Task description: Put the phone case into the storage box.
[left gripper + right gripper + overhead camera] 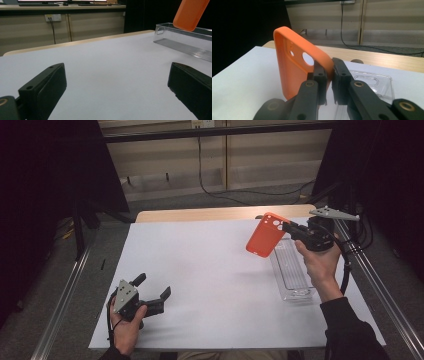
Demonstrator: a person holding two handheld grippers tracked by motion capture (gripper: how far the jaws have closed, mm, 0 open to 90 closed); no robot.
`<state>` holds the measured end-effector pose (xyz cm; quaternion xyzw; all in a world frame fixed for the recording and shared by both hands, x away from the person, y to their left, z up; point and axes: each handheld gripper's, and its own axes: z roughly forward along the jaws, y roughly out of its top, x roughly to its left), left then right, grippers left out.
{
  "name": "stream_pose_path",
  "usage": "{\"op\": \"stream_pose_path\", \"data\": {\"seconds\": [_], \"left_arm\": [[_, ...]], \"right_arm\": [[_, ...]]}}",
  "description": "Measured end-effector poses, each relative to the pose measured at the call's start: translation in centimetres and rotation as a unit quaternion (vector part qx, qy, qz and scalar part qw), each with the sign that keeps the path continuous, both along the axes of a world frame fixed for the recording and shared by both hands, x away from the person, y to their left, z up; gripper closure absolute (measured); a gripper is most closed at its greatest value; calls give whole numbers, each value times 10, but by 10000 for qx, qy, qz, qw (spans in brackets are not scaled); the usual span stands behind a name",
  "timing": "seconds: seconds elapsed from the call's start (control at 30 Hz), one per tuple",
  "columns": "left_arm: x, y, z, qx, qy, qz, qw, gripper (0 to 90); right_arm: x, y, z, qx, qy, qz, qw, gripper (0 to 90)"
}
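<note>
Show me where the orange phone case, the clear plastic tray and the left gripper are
orange phone case (264, 239): high view, middle of its back.
clear plastic tray (295, 279): high view, bare floor.
left gripper (152, 287): high view, midway between its open fingertips.

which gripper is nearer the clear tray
Right. The right gripper holds the orange case just above the clear tray; the left gripper rests open far across the table.

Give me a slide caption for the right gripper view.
Right gripper shut on the edge of an orange phone case, held above a clear plastic tray on the white table.
</note>
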<state>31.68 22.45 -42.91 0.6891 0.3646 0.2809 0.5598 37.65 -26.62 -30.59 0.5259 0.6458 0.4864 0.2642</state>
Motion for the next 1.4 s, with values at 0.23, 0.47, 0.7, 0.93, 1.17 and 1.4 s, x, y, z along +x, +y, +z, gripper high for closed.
{"op": "stream_pose_path", "data": {"seconds": [0.23,0.47,0.7,0.93,1.17,1.4], "left_arm": [[1,0,0,-23,7,-13,10000,20],[1,0,0,-22,16,-18,10000,20],[0,1,1,-97,-43,-1,9999,20],[0,2,1,-109,-38,33,9999,21],[1,3,1,-84,-24,35,10000,21],[1,2,0,-89,8,48,9999,21]], "right_arm": [[5,-7,6,-68,-54,-79,9999,823],[10,-15,12,-127,-83,-151,9998,823],[16,-25,15,-175,-72,-286,9994,823],[19,-30,14,-197,-41,-367,9991,823],[26,-36,16,-295,-13,-478,9984,823],[35,-42,16,-367,6,-574,9977,823]]}}
